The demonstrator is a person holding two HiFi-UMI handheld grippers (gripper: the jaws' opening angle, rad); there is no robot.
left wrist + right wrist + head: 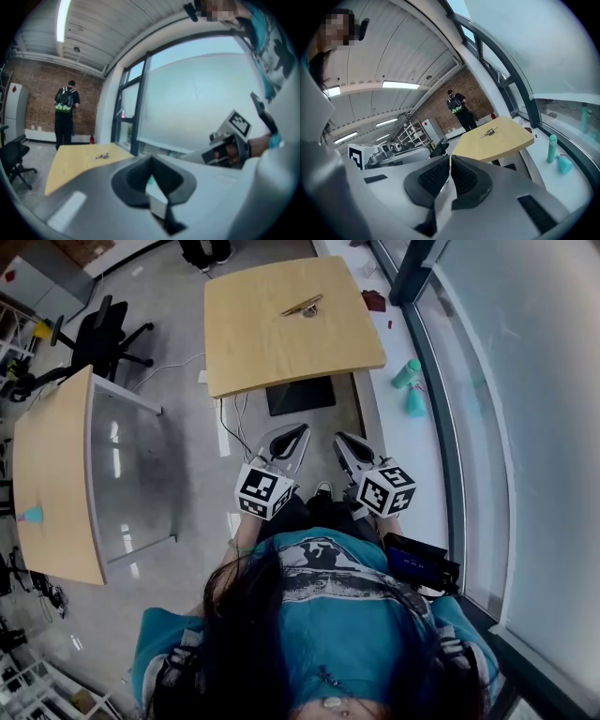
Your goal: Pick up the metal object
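Metal object (pixel 303 307) lies on the table's (pixel 253 357) far half; our left gripper (pixel 296 435) and right gripper (pixel 345 442) hang well short of the table, jaws together, empty; we should open one before the table edge, then straddle it squarely.

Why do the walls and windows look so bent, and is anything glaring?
Left gripper view: wide lens bows the window frame. Right gripper view: the ceiling light curves. Head view: the floor mirrors lamps as glare; the metal object is small but sharp.

Overhead; two level (table (pixel 272 343) shared)
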